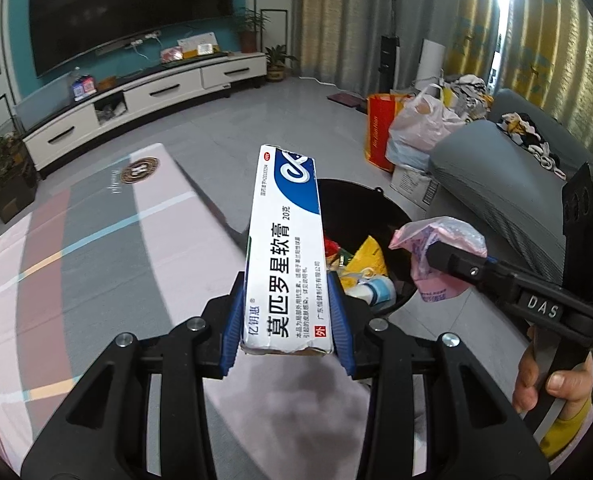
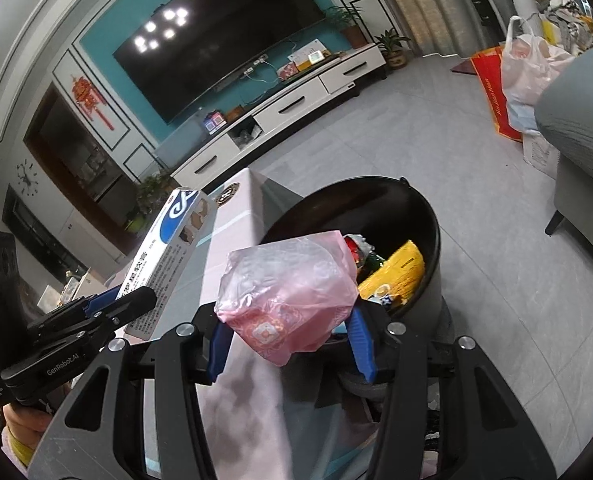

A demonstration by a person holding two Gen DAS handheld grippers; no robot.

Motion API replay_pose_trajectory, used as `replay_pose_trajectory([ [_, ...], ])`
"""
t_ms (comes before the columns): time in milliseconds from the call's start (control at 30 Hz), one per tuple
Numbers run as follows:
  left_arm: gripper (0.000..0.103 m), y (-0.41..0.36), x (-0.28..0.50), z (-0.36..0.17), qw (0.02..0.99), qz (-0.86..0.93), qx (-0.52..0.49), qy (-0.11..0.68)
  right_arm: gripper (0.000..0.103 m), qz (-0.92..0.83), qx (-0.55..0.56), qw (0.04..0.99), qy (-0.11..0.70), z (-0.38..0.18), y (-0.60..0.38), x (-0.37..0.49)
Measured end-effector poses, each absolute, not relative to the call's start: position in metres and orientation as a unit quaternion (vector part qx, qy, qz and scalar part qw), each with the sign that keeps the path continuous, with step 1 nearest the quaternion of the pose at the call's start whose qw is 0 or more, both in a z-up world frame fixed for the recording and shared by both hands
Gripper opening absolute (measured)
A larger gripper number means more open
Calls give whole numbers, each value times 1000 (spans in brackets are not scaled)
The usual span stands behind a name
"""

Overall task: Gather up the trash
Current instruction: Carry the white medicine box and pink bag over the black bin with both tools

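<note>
Two claws each carry a piece of trash above the desk edge. Nearest, the left claw (image 1: 292, 320) is clenched on the lower end of a long white and blue ointment box (image 1: 286, 248), which stands nearly upright between the blue pads, printed with large black Chinese characters and a small red square mark; its bottom flap looks dented. To its right, the right claw (image 2: 290, 340) grips a crumpled, translucent pink plastic bag (image 2: 290, 296) with a red and white pattern near its lower fold. Under both lies the desk (image 1: 96, 264), covered in a cloth of pink, grey and white bands. Just beyond, on the floor beside the desk, a black trash bin (image 2: 412, 208) holds yellow packaging and other wrappers. Farther off stand a white TV cabinet (image 1: 156, 92) and a dark television (image 1: 128, 12).
</note>
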State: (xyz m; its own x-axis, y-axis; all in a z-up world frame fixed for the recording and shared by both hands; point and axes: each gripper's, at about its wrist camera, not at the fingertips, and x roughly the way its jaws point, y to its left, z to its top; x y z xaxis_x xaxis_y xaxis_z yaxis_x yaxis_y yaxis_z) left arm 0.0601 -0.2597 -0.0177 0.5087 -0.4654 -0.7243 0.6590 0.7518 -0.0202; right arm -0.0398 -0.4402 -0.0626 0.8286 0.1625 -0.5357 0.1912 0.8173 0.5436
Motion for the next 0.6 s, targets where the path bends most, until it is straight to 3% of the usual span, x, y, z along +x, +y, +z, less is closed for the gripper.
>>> replay_pose_trajectory([
  [600,40,-331,86,-53,837,-331,173,399,50,-20,310,900,306,-85,-466,-8],
])
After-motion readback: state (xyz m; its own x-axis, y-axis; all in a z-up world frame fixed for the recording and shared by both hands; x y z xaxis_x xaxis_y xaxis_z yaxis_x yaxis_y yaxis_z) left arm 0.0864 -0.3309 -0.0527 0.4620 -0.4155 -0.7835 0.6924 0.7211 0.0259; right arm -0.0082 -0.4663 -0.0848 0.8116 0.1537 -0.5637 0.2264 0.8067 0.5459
